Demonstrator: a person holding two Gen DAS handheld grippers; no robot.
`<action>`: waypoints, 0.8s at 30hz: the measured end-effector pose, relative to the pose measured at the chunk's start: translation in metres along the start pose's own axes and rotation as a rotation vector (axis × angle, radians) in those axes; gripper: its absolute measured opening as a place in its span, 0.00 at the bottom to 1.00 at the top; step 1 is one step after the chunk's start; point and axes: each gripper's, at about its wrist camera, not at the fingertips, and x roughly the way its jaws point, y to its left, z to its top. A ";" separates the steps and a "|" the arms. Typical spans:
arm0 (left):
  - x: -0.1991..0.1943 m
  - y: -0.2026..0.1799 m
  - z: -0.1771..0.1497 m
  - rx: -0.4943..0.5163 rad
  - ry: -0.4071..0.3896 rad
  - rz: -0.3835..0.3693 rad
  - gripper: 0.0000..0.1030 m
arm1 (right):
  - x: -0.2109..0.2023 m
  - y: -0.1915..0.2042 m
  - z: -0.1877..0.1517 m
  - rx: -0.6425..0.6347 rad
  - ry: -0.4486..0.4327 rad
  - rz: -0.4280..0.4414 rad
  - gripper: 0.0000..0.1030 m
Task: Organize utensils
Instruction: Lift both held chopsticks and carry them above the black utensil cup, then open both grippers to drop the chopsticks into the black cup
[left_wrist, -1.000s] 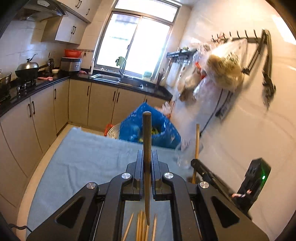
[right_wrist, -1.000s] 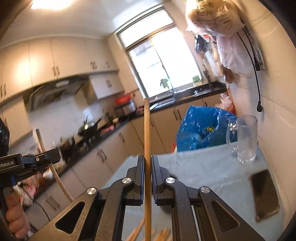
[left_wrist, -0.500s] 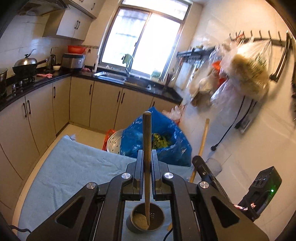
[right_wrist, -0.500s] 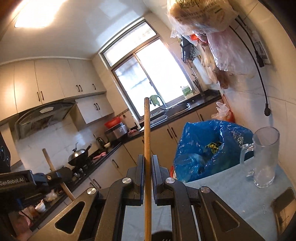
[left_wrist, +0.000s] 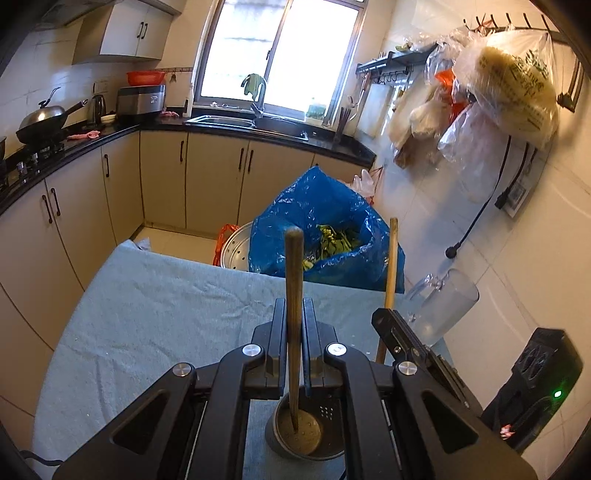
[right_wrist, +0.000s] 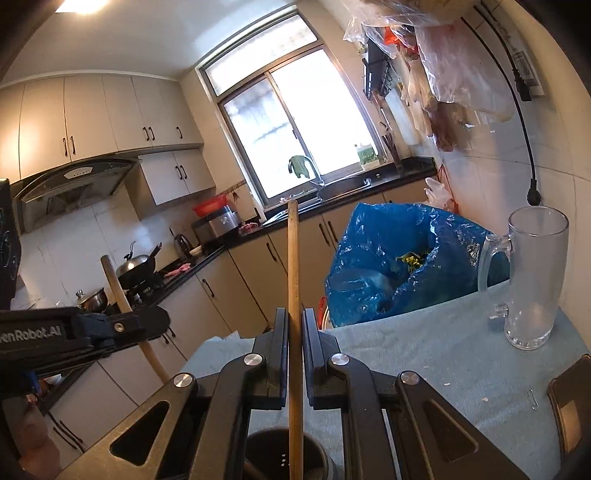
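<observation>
Both jaws squeeze a chopstick (left_wrist: 293, 295) over the metal cup (left_wrist: 303, 432) on the blue-clothed bench (left_wrist: 147, 314), kitchen cupboards (left_wrist: 162, 177) behind.

Blue bag (left_wrist: 325, 236), pale-blue tablecloth (left_wrist: 147, 314)

Table (left_wrist: 147, 314) under wrinkled blue-grey cloth; on it: metal utensil cup (left_wrist: 306, 435), glass mug (right_wrist: 532, 280), phone (right_wrist: 570, 398), paperclip (right_wrist: 532, 398).
</observation>
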 end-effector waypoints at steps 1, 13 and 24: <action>0.001 -0.001 -0.002 0.004 0.001 0.004 0.06 | -0.001 0.000 0.000 0.001 0.000 0.003 0.07; 0.005 0.006 -0.006 -0.002 0.016 0.030 0.06 | 0.005 0.015 0.034 0.032 -0.165 -0.013 0.07; 0.011 0.006 -0.014 0.006 0.035 0.032 0.06 | 0.022 -0.012 0.002 0.036 -0.077 -0.067 0.07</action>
